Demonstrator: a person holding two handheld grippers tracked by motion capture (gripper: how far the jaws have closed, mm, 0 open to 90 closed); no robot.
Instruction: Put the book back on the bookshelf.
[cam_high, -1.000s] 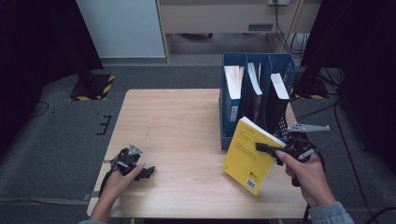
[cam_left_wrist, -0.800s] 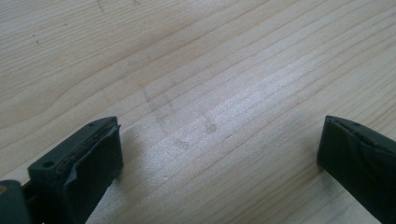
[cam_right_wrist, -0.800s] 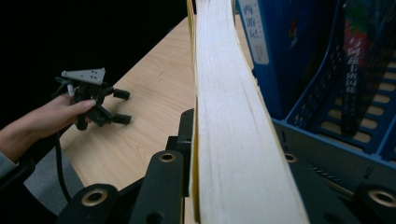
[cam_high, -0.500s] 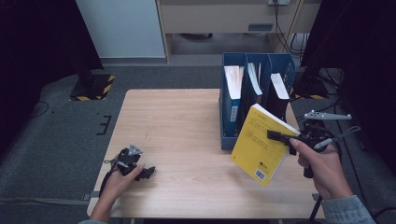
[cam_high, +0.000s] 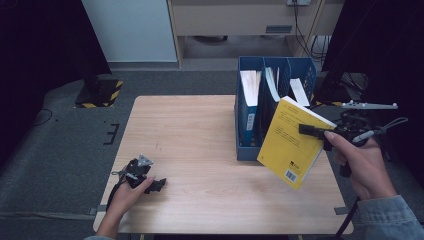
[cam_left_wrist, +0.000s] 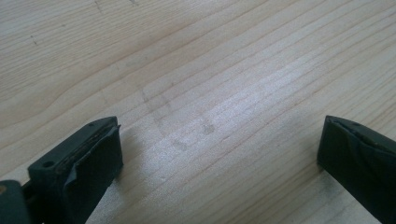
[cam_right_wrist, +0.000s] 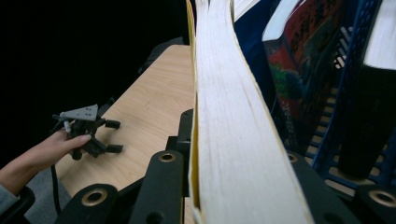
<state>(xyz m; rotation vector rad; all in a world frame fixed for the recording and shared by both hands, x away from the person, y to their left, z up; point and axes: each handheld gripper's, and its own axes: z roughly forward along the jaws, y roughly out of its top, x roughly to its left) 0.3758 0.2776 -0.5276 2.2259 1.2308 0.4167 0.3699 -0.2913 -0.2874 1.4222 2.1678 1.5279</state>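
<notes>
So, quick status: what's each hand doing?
Left gripper open, resting on wooden table. Right gripper shut on yellow paperback book, lifted beside blue file rack.

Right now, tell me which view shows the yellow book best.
The high view: the whole yellow cover of the book shows there, tilted, gripped by the right gripper beside the blue file holder. The right gripper view shows just its page edge close up.

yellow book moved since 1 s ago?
Yes. The yellow book, clamped in the right tongs, has risen and shifted right, toward the table's right edge, beside the blue file rack.
</notes>
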